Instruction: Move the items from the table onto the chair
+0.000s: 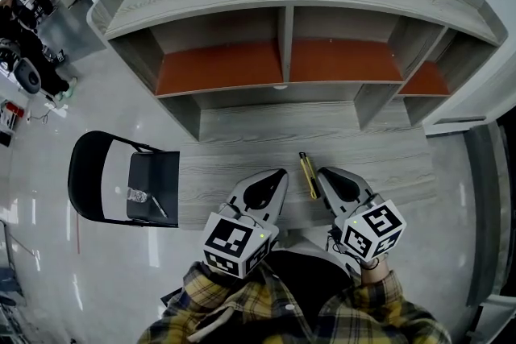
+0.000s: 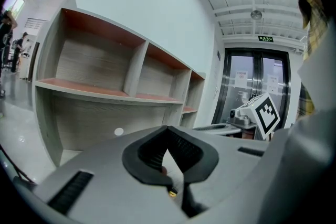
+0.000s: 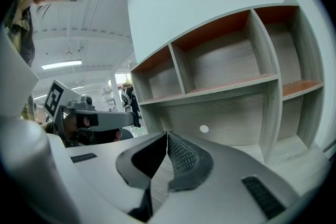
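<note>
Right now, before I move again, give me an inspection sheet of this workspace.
Surface: grey wood-grain desk.
Job's things: yellow pen-like item on the desk, between the tongs; clear item and thin dark item already on the chair seat.
Clutter: nothing seen.
Grippers: left tongs shut, empty; right tongs shut, empty.
Cables: nothing seen.
Surroundings: shelf unit behind the desk, nothing seen in its compartments; people far left.

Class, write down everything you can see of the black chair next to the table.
The black chair stands upright on the glossy grey floor at the left end of the table, its seat edge close to the tabletop; whether they touch is unclear. It has a rounded backrest, a flat dark seat and thin dark tubes joining them. On the seat lie a small clear item and a slim dark stick.
</note>
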